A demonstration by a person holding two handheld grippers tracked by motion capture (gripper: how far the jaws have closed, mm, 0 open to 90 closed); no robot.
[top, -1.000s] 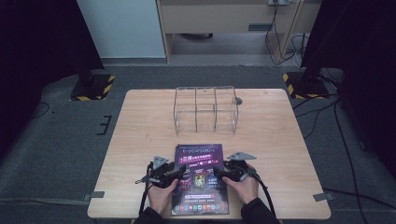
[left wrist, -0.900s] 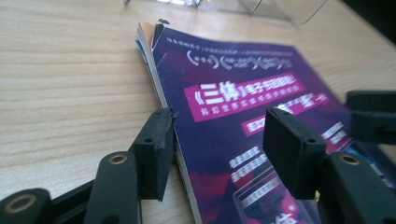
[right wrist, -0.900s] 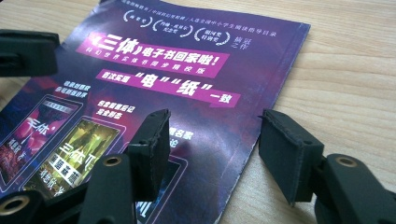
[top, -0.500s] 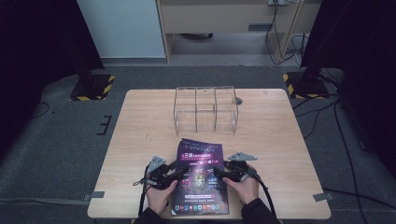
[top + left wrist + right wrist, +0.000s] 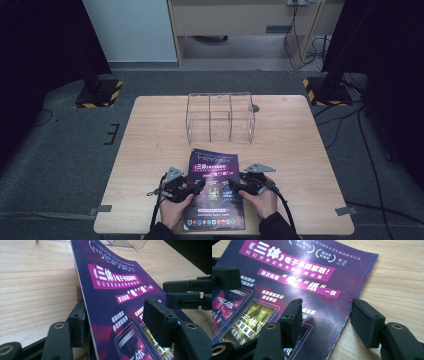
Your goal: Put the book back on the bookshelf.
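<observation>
Purple magazine (image 5: 215, 187) lying on wooden table (image 5: 150, 150), near its front edge, in front of clear box (image 5: 220, 117). Left gripper (image 5: 120, 325) straddling magazine's left edge, jaws having just been opening, pads not pressing. Right gripper (image 5: 325, 320) straddling right edge, jaws wide, holding nothing. Both hands low at table.
</observation>
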